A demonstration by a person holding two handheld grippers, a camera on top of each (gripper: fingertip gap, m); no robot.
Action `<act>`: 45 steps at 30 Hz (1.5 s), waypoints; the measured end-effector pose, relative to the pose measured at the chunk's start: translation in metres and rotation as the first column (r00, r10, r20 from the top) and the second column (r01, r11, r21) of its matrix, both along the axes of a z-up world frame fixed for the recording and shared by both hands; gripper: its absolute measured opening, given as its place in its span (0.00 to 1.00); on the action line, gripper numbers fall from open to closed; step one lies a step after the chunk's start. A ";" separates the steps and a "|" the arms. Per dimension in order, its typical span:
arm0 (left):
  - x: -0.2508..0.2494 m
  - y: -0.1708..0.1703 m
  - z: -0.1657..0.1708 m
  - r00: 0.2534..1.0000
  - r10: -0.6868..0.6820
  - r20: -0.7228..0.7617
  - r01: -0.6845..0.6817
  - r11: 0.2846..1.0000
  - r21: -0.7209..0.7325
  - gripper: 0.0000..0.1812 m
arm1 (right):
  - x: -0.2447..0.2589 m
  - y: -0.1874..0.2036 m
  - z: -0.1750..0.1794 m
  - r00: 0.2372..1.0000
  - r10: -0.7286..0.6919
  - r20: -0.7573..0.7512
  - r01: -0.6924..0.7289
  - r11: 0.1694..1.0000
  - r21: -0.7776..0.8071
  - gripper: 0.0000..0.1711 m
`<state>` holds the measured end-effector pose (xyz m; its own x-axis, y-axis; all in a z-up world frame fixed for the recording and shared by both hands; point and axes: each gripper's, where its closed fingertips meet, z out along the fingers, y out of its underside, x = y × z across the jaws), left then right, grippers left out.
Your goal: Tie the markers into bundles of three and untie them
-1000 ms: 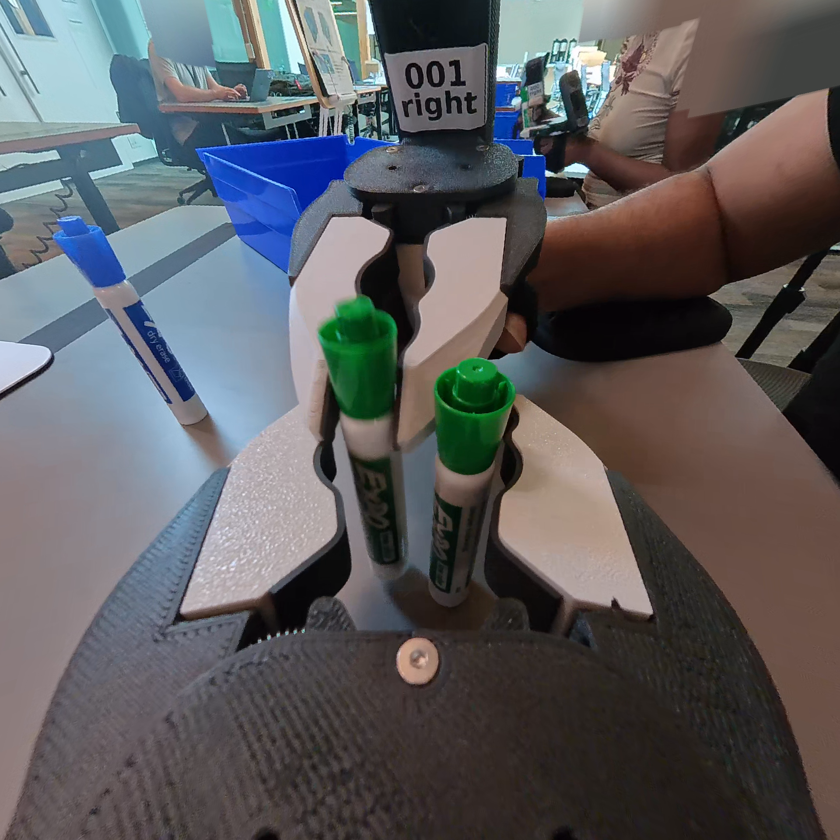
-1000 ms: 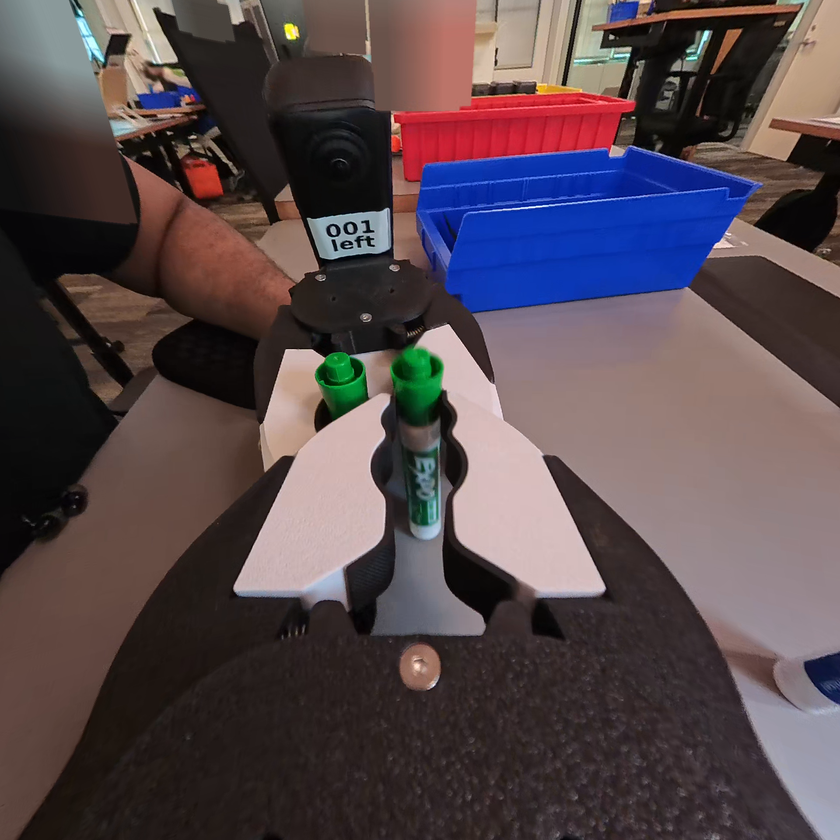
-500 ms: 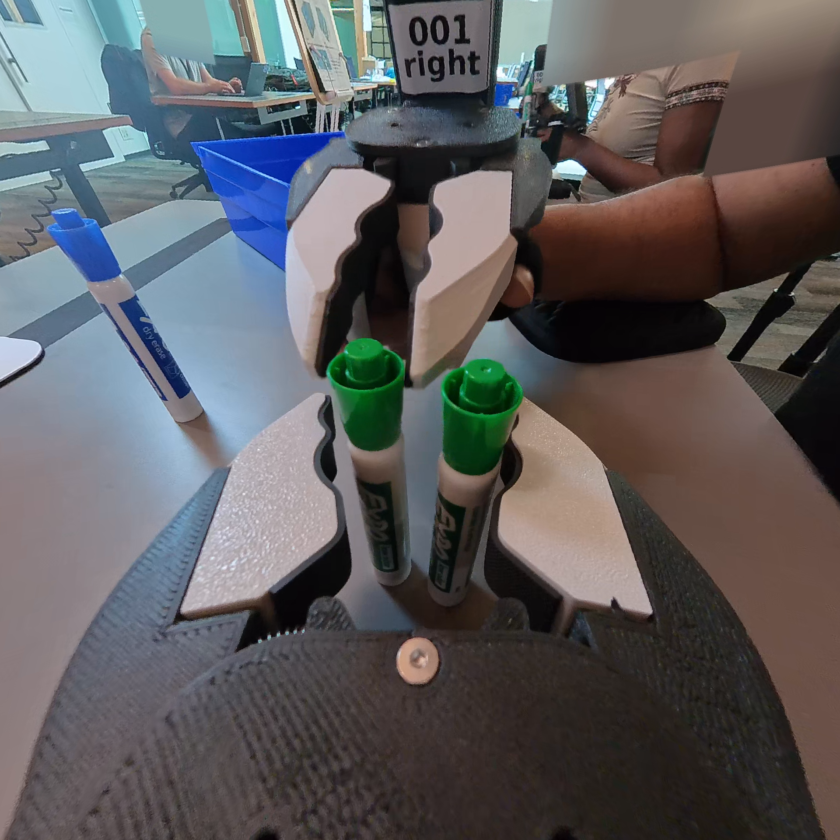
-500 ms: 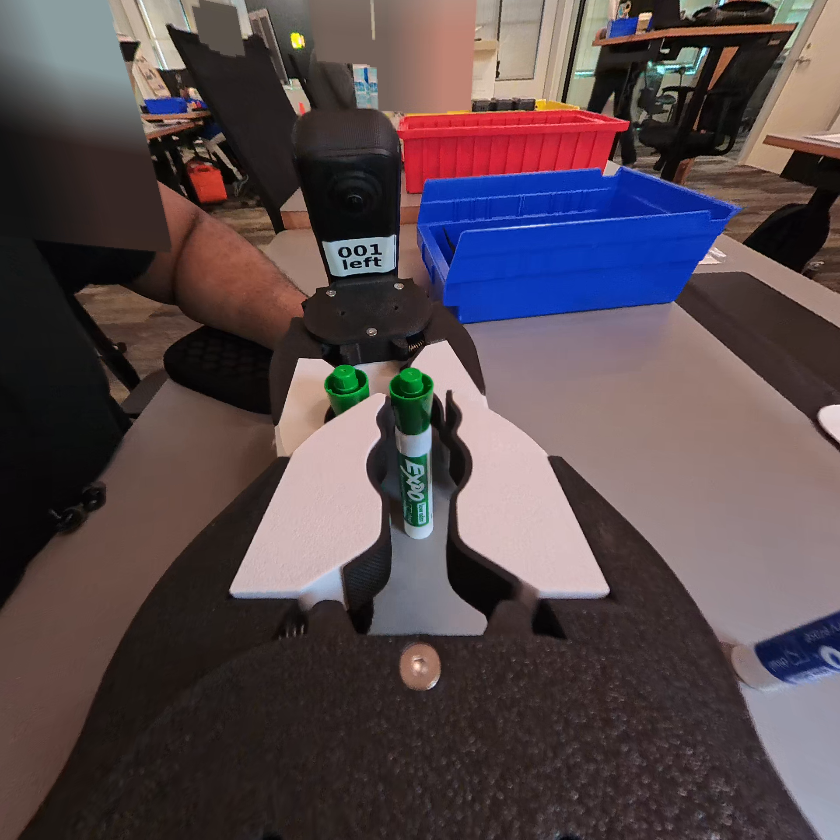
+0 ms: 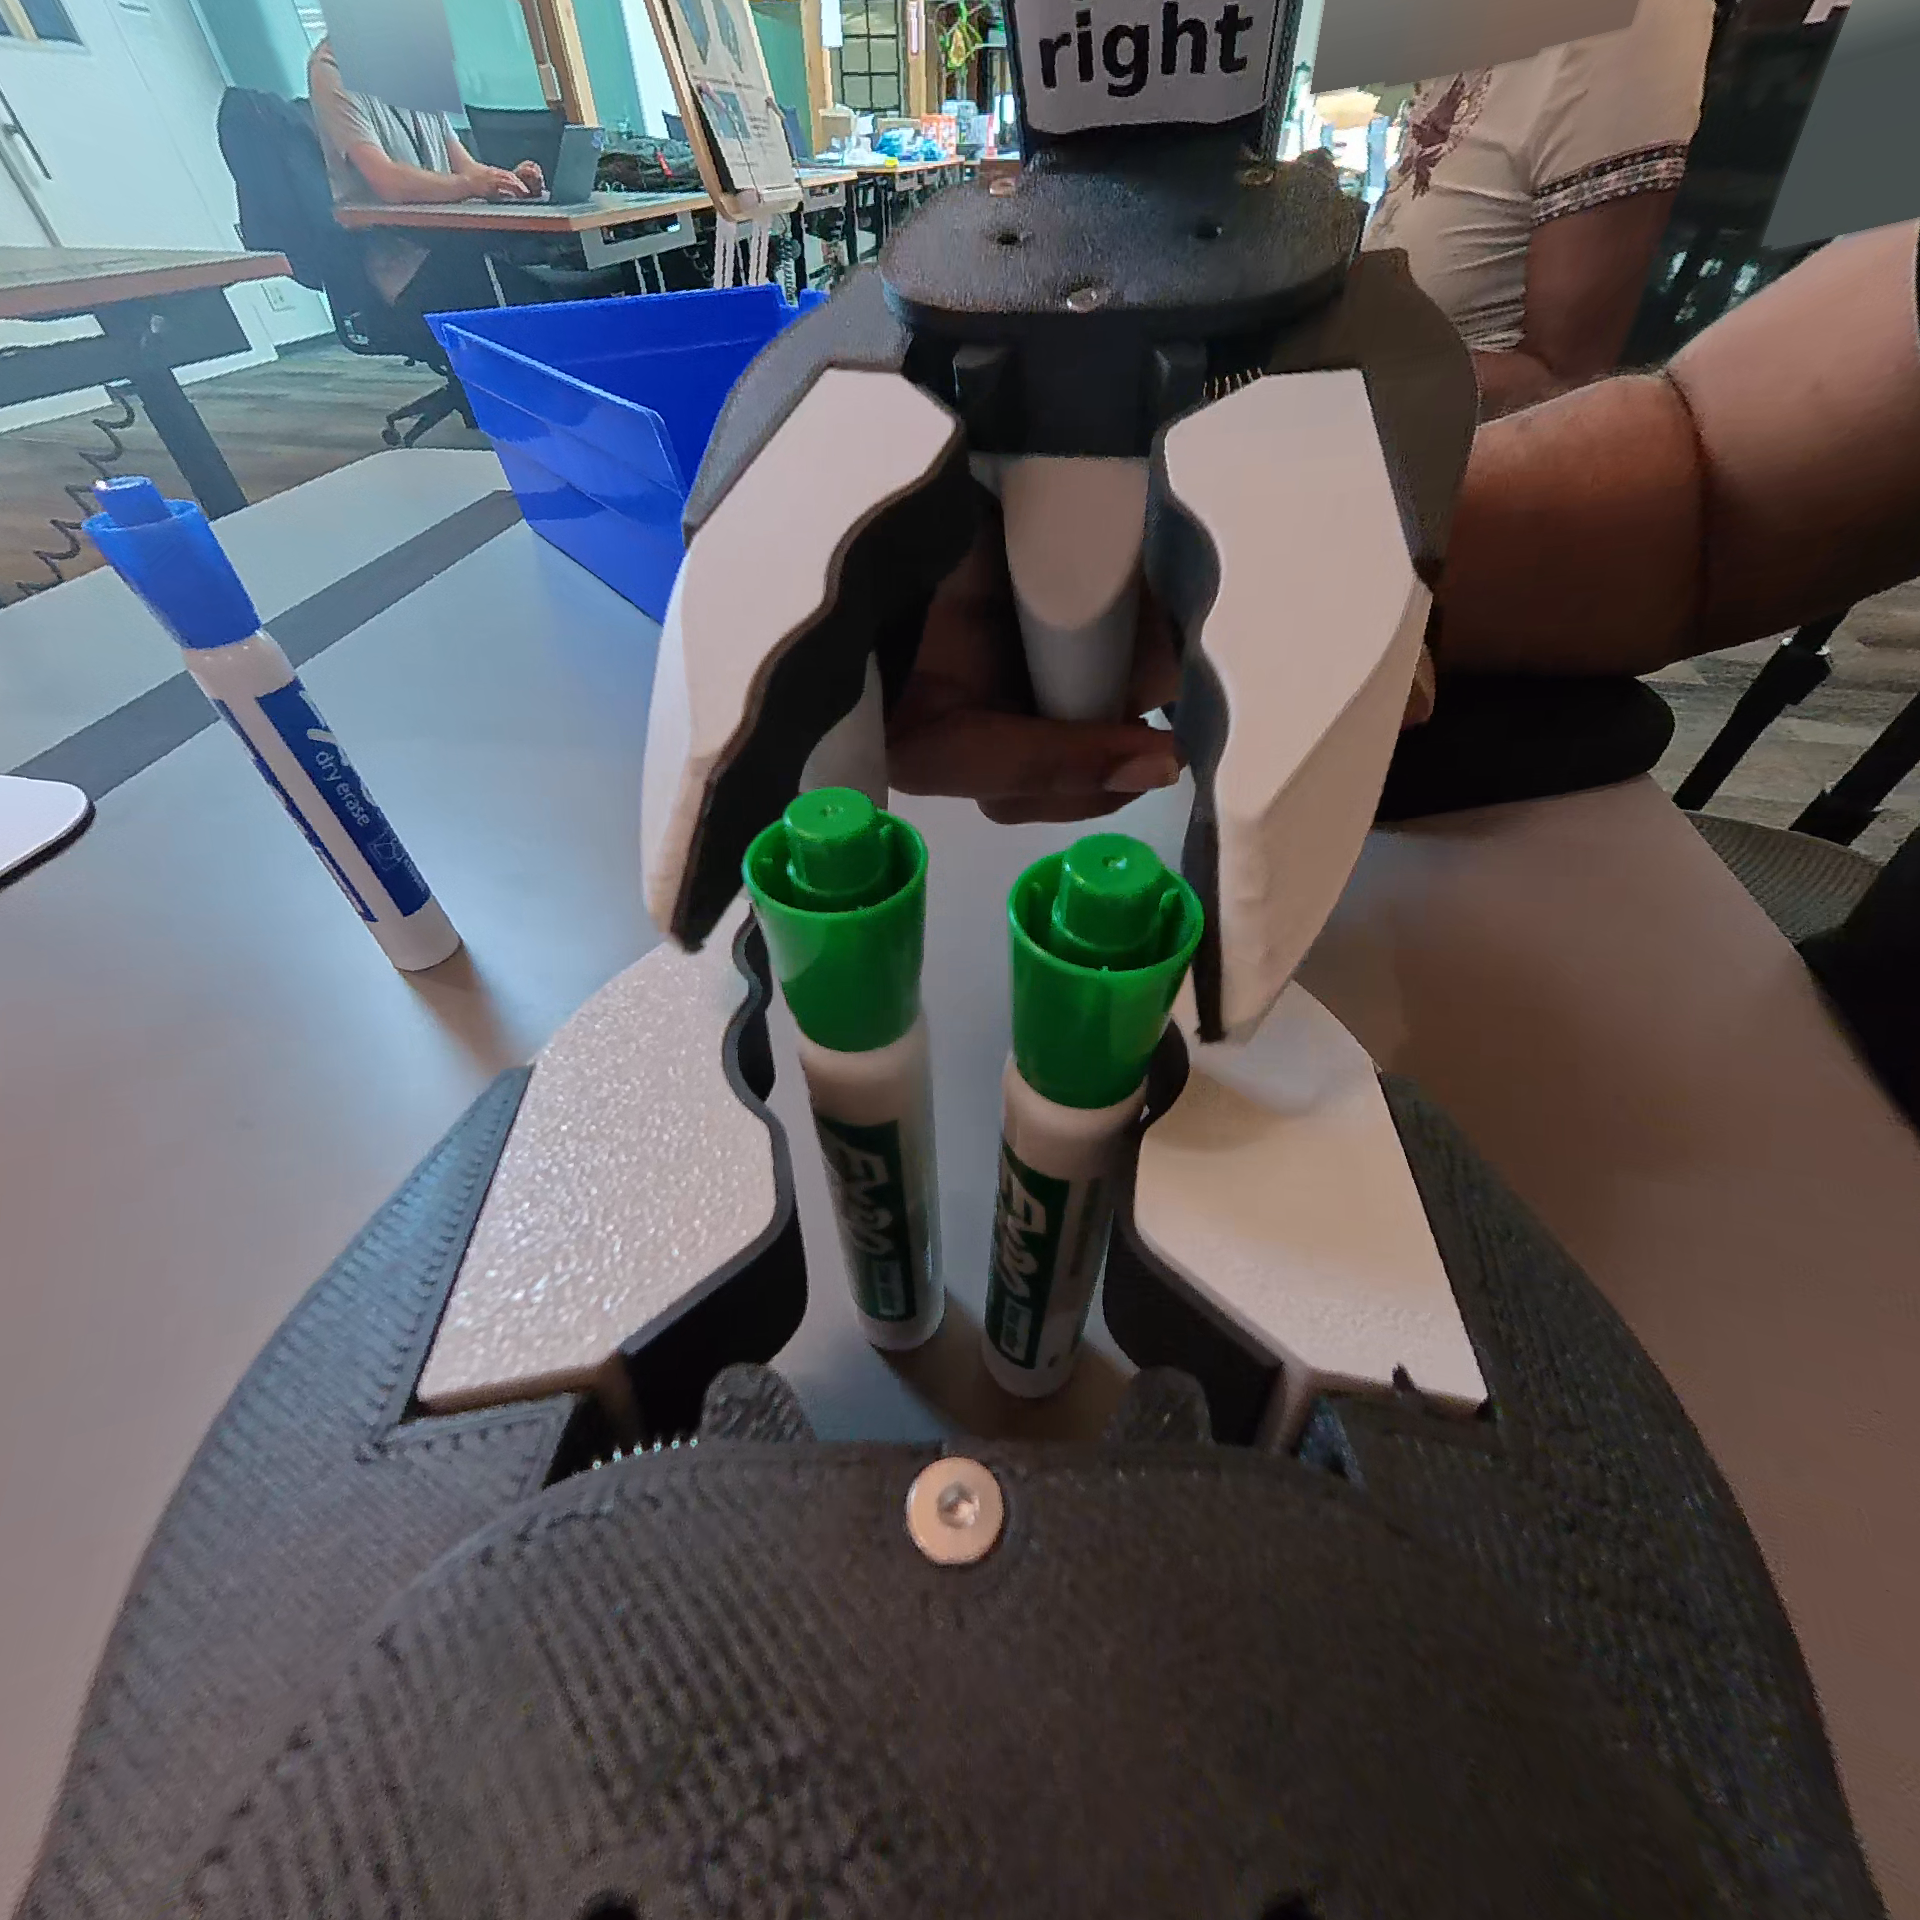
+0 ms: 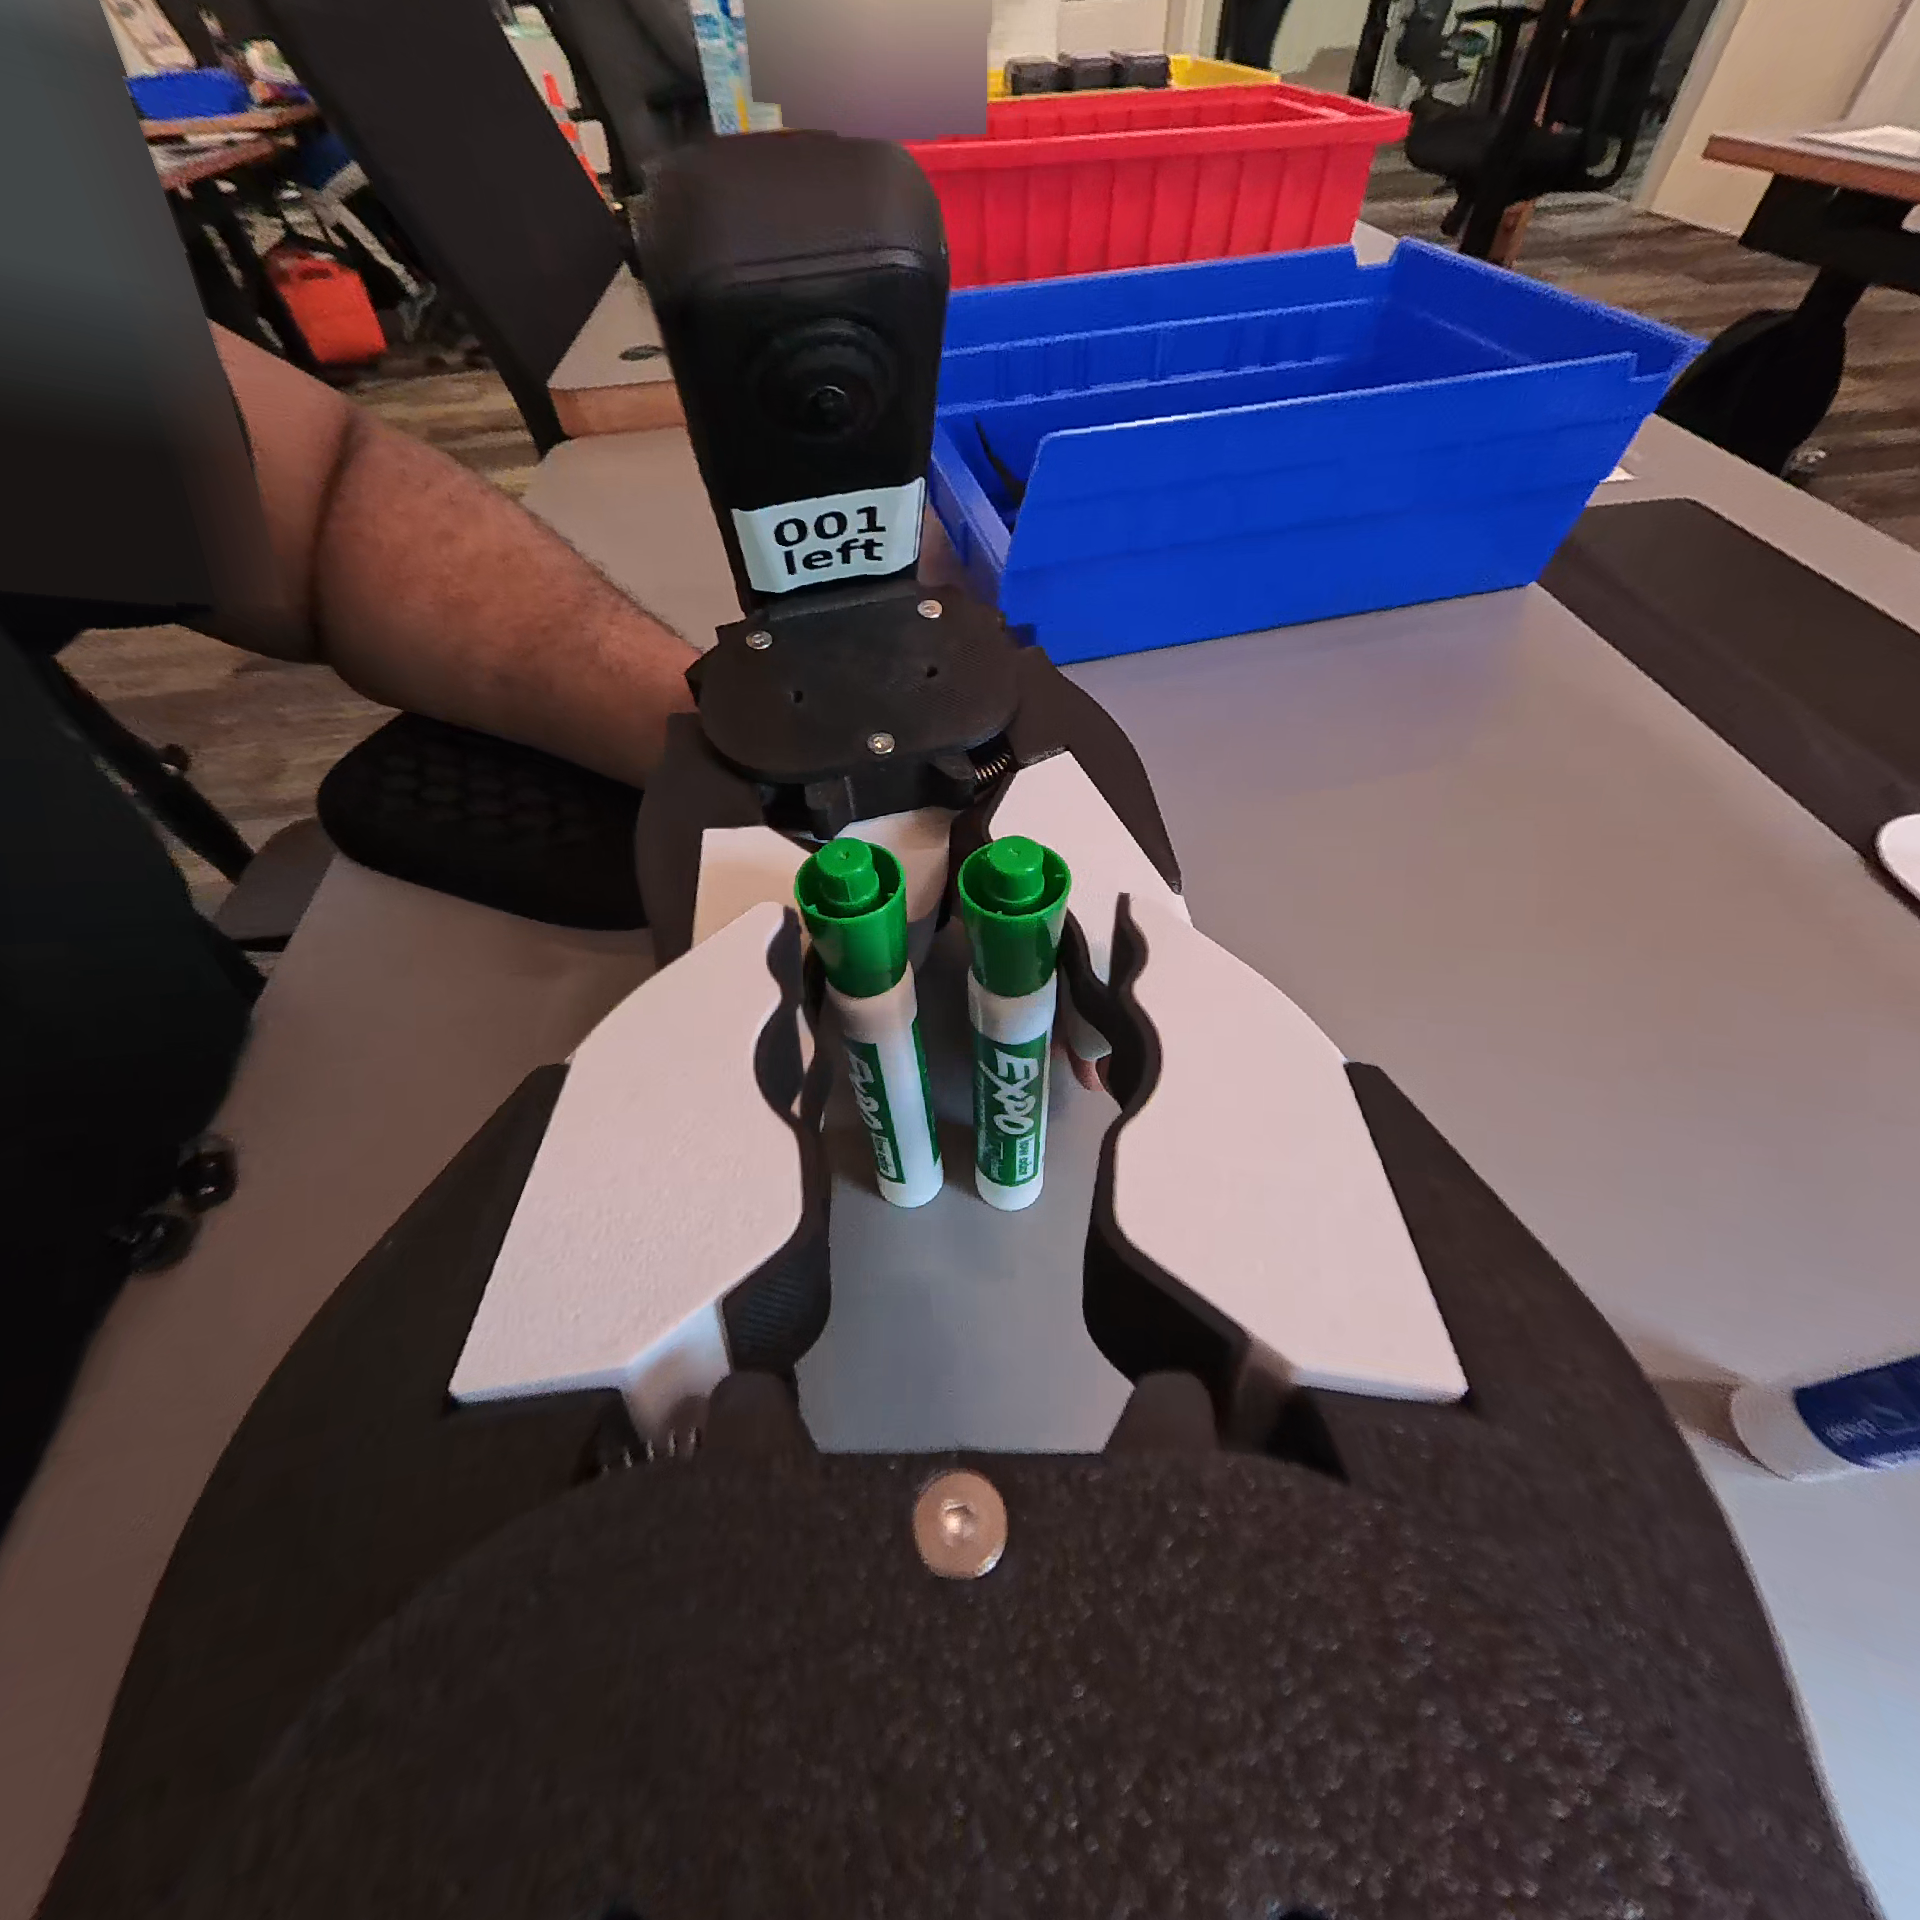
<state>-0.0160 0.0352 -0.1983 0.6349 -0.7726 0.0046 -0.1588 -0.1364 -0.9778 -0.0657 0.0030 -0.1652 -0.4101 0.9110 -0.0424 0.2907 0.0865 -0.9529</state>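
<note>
Two green-capped markers (image 5: 857, 1039) (image 5: 1091, 1060) stand upright side by side on the grey table (image 5: 208, 1143), a small gap between them. My left gripper (image 5: 977, 987) is open, low at the table, with both markers between its white fingers; the right marker rests at the right finger's notch. My right gripper (image 6: 951, 925) is open wide and faces the left one. Its fingers (image 5: 790, 582) come from above and straddle both caps. Both markers also show in the right wrist view (image 6: 862, 956) (image 6: 1013, 956). A blue-capped marker (image 5: 270, 727) stands upright to the left.
A blue bin (image 6: 1299, 468) stands on the table behind the grippers, with a red bin (image 6: 1143, 177) farther back. The blue marker's base (image 6: 1849, 1423) shows at the right edge. A white flat object (image 5: 31, 821) lies at the table's left. People sit at desks behind. From the left gripper's tips to the blue-capped marker (image 5: 270, 727) is close to 12 centimeters.
My right gripper let go of the left green marker, rose and opened wide, and now spans both markers. That marker now stands free. My left gripper has stayed in place.
</note>
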 end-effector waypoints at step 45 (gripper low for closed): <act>0.001 -0.013 -0.018 0.991 -0.040 -0.125 0.033 0.998 -0.056 0.44 | -0.013 -0.009 -0.008 0.994 -0.084 -0.074 0.086 0.996 0.035 0.24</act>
